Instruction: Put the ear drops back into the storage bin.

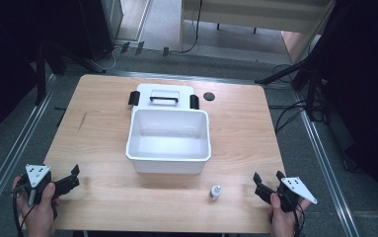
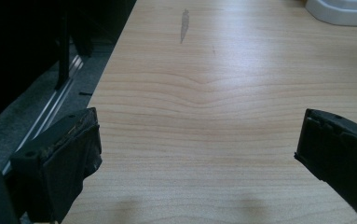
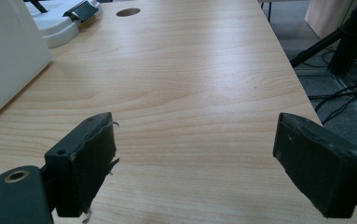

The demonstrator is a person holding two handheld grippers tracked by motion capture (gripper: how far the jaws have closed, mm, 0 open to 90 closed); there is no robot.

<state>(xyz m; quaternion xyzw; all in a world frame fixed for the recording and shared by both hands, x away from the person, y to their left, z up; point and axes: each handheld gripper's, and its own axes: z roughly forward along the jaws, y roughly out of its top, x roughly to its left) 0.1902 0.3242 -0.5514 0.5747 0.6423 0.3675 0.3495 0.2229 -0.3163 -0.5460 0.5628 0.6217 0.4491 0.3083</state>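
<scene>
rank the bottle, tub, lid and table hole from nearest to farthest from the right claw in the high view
From the right claw:
1. bottle, just to its left near the front edge
2. tub, mid-table, open
3. hole, toward the far edge
4. lid, behind the tub, left of the hole

The hole and lid are close to call.

white bin (image 1: pixel 169 148), wood-grain table (image 1: pixel 236 133) (pale), black claws
</scene>
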